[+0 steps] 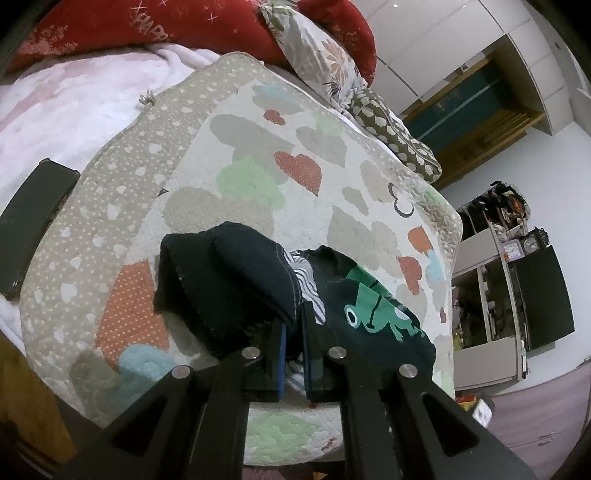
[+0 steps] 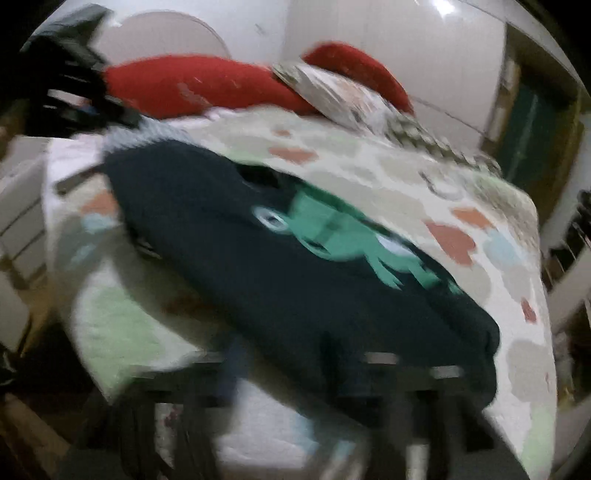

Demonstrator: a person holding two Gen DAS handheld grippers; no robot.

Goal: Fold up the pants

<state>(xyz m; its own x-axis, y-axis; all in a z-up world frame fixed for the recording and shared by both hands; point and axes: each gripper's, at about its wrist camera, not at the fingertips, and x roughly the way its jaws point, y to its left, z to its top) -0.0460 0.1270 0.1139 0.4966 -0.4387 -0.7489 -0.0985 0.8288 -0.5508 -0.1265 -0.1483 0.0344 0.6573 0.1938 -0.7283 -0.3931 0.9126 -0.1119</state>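
Dark navy pants (image 1: 236, 280) with a green frog print (image 1: 373, 299) lie bunched on a heart-patterned quilt (image 1: 240, 147). My left gripper (image 1: 293, 321) is shut on a fold of the pants and holds it lifted, with a striped lining showing beside the fingers. In the right wrist view, which is heavily blurred, the pants (image 2: 258, 266) stretch across the quilt (image 2: 443, 192) and their near edge drapes over my right gripper (image 2: 295, 373). I cannot tell how its jaws stand. The left gripper's body (image 2: 70, 85) shows at the upper left.
Red pillows (image 1: 177, 22) and a floral pillow (image 1: 317, 55) lie at the head of the bed. A dark phone (image 1: 33, 221) lies on the white blanket (image 1: 66, 107) at the left. The bed's right edge drops to the floor (image 1: 535, 413), with shelves (image 1: 491, 288) beyond.
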